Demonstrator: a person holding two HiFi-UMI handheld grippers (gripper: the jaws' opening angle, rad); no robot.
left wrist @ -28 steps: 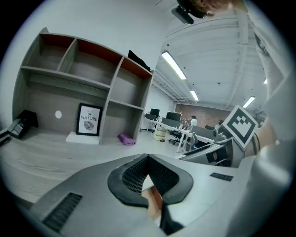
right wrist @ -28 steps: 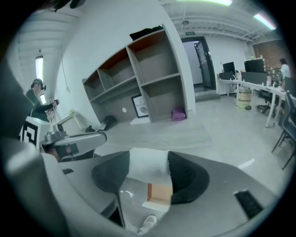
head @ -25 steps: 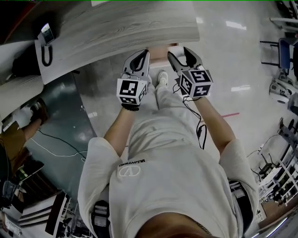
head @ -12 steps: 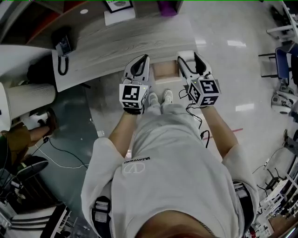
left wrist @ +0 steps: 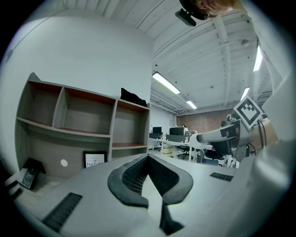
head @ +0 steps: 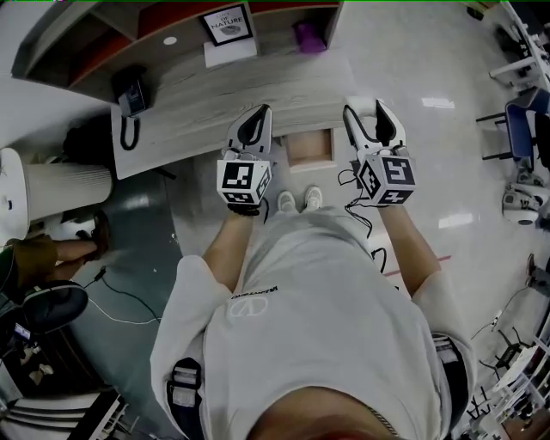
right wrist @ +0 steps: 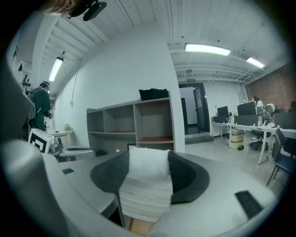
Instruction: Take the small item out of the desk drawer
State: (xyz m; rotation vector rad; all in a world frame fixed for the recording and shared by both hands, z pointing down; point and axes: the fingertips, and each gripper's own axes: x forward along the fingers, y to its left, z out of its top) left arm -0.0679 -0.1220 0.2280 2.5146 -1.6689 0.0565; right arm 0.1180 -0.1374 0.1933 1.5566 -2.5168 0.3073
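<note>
The desk drawer [head: 308, 147] stands pulled out below the grey wood desk [head: 249, 90], and its brown inside shows bare. My right gripper [head: 368, 108] is just right of the drawer, shut on a small white item [head: 361, 106]. In the right gripper view this white item [right wrist: 148, 167] fills the gap between the dark pads of the right gripper [right wrist: 149, 156]. My left gripper [head: 259, 113] hovers at the drawer's left side, shut with nothing in it. The left gripper view shows the left gripper [left wrist: 148, 158] with its pads meeting at the tips.
A telephone [head: 130, 93], a framed sign [head: 229, 24] and a purple object [head: 308, 38] sit on the desk against a shelf unit [left wrist: 83, 125]. A white cylinder [head: 60, 189] stands at the left. Office chairs [head: 524, 103] are at the right.
The view has pulled back, so more of the desk and the whole open drawer show. Both grippers have spread apart, and the right one has carried the white item to the drawer's right.
</note>
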